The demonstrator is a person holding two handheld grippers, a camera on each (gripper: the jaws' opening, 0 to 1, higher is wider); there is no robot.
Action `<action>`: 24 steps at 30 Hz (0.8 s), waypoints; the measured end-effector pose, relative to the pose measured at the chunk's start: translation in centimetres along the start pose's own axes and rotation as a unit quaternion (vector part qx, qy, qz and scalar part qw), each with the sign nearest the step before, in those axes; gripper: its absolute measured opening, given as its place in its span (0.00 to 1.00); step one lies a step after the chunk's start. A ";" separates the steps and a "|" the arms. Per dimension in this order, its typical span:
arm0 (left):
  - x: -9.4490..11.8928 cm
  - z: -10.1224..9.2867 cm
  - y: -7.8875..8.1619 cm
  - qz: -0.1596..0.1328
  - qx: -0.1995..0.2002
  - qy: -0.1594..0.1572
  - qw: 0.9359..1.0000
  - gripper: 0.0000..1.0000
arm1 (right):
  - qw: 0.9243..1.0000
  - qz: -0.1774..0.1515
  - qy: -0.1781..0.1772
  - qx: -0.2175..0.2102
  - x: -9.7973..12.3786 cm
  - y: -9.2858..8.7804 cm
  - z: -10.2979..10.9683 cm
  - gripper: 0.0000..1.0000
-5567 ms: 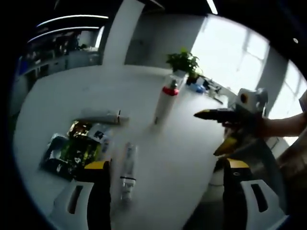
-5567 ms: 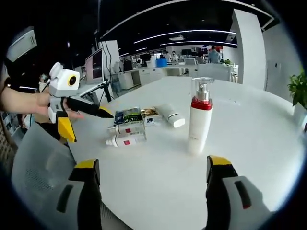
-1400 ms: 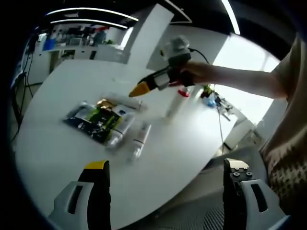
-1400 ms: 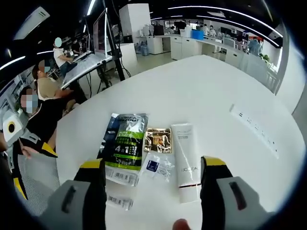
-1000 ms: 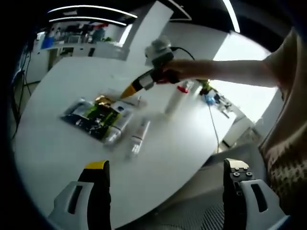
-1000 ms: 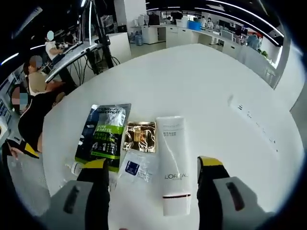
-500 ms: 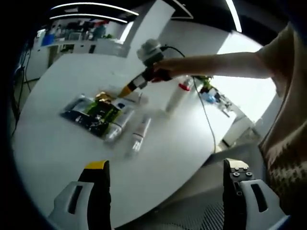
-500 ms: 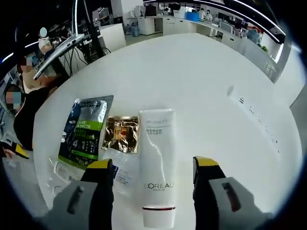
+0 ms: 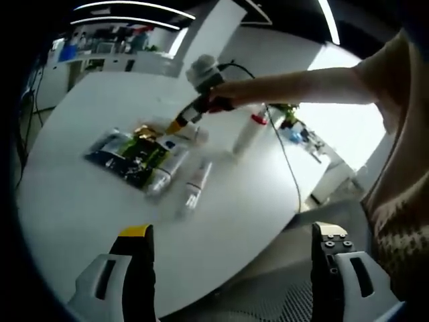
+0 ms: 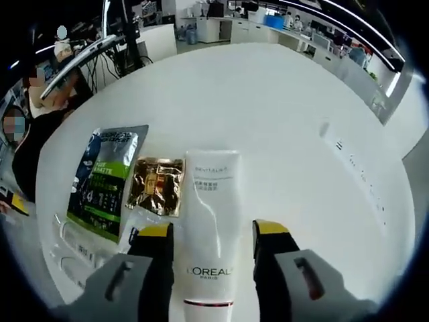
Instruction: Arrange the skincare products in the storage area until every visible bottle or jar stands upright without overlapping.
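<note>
Narrowing, right gripper [image 10: 209, 236] now brackets the white tube [image 10: 209, 235] (grip unclear); left gripper [image 9: 228, 235] gapes, empty.

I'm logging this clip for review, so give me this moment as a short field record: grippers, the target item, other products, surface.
right gripper: jaws open, straddling the white L'Oreal tube, not closed on it
left gripper: open, held back above the table's edge
target: white L'Oreal tube, lying flat
beside it: gold sachet, green and black pouch, both flat
upright: red-collared pump bottle
also lying: small white bottle
surface: white table
</note>
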State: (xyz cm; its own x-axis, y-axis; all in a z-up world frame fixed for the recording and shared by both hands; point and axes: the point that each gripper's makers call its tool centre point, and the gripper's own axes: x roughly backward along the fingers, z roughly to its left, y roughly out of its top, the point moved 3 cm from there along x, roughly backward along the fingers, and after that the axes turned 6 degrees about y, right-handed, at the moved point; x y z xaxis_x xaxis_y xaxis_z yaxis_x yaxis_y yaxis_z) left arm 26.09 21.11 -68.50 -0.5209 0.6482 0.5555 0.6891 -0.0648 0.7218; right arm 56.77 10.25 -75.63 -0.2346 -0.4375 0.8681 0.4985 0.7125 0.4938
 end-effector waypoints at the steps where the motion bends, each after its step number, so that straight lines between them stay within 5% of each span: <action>1: 0.0 0.0 0.0 0.001 0.000 0.000 1.000 0.95 | 1.000 0.001 0.000 0.003 0.0 0.0 0.0 0.46; 24: 0.3 1.2 0.1 0.010 -0.011 0.017 1.000 0.95 | 1.000 -0.028 -0.001 0.007 -0.4 0.4 0.0 0.30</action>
State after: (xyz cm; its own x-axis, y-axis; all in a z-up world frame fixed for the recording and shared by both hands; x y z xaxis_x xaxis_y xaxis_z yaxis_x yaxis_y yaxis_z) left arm 26.59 22.22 -68.76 -0.5234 0.6209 0.5835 0.6884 -0.0954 0.7190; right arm 57.07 10.70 -75.81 -0.2629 -0.4764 0.8390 0.4731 0.6942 0.5424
